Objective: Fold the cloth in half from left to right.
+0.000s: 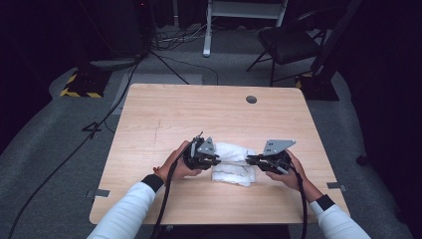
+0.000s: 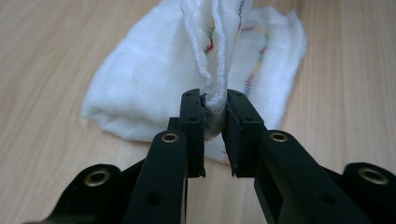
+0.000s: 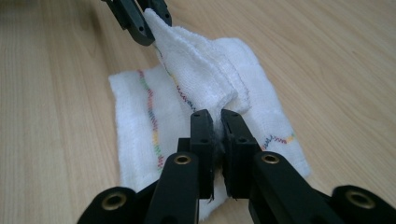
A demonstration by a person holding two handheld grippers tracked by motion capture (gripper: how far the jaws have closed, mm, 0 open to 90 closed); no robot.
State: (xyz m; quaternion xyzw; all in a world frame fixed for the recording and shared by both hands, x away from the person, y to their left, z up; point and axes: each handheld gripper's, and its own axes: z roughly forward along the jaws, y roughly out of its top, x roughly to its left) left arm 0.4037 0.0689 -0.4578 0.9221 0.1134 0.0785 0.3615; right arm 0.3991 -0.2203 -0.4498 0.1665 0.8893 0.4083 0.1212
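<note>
Black jaws of the left gripper (image 2: 215,122) are clenching a gathered edge of the white woven cotton cloth with multicoloured zigzag stitching (image 2: 154,70), the pinched fabric bunching into a soft ridge between the pads. Opposite it, the right gripper (image 3: 217,122) is pinching another edge of the same cloth in its nearly closed jaws, and the left gripper's tips are showing beyond, holding the far end of the raised fold. Between the two grips the cloth is hanging up off the light wooden table (image 1: 164,114), while its lower layers are lying flat near the front middle of that table, between the person's hands. Judging by how it drapes and creases, it is light, limp and thin: it is not fragile, but it is likely sagging and slipping unless both jaws are gripping right at the hemmed edges or corners, where the stitching is giving the pads something firmer to bite.
</note>
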